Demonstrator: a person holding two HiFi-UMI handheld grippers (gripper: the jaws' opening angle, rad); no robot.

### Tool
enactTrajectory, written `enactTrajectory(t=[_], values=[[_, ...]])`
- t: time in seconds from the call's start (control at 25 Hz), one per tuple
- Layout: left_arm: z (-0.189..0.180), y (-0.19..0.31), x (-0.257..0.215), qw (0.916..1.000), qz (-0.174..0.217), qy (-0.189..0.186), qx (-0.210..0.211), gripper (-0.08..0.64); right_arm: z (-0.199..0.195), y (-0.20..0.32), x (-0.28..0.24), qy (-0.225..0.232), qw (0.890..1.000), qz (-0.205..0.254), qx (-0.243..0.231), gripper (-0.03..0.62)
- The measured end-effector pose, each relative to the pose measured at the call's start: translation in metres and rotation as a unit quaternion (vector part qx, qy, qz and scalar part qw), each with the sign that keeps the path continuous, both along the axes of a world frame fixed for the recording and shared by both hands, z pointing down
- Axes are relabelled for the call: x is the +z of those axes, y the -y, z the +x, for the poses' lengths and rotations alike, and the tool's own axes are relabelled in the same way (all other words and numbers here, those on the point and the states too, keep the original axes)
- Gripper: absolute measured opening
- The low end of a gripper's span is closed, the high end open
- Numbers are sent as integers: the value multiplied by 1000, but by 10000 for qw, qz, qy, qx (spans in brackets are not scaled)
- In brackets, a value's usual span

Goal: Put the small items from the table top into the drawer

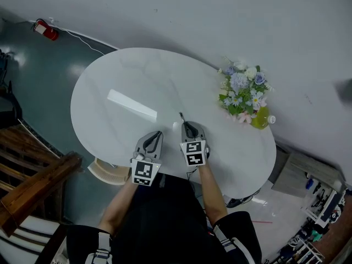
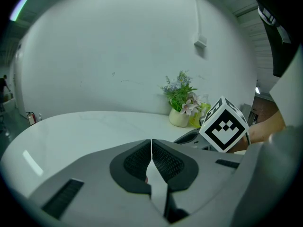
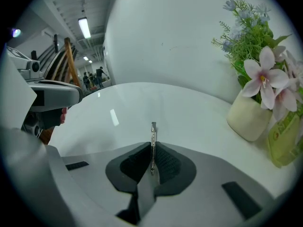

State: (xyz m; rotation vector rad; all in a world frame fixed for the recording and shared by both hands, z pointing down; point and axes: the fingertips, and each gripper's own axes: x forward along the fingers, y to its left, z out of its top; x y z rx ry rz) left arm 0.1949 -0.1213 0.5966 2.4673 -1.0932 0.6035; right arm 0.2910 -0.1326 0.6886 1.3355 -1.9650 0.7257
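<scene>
My right gripper (image 1: pixel 185 124) rests over the near part of the white oval table (image 1: pixel 126 76), shut on a thin flat metal strip (image 3: pixel 153 134). The strip stands on edge between the pads and pokes out past the tips (image 1: pixel 181 116). My left gripper (image 1: pixel 158 133) sits just to its left, jaws shut (image 2: pixel 151 143). A tiny reddish speck shows low behind its pads; I cannot tell what it is. The right gripper's marker cube (image 2: pixel 223 124) shows in the left gripper view. No drawer is in view.
A pot of artificial flowers (image 1: pixel 245 95) with a yellow-green bottle beside it stands at the table's right. A beige seat (image 1: pixel 107 172) pokes out under the near left edge. Wooden furniture (image 1: pixel 33 175) is at the left, a red fire extinguisher (image 1: pixel 45 30) on the floor beyond.
</scene>
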Motion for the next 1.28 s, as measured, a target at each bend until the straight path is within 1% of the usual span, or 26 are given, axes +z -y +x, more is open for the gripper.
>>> enactTrajectory(t=[0.16, 0.44, 0.6, 0.72, 1.04, 1.28], values=[[-5, -2, -5, 10000, 70, 8, -56, 25, -7, 3, -15, 82, 9998, 146, -57, 48], [-19, -4, -28, 9992, 312, -50, -255, 25, -26, -4, -69, 243, 9976, 619, -200, 48], [-33, -9, -45, 9981, 451, -73, -409, 25, -38, -14, -102, 359, 9953, 863, -269, 48], [-48, -16, -58, 9967, 544, -99, -599, 25, -50, -26, -122, 407, 9934, 994, -399, 49], [-104, -53, -81, 9903, 650, -79, -1227, 25, -121, -54, -169, 722, 9824, 1307, -1123, 48], [-163, -85, -97, 9804, 759, -15, -1819, 25, -184, -84, -190, 940, 9704, 1391, -1739, 49]])
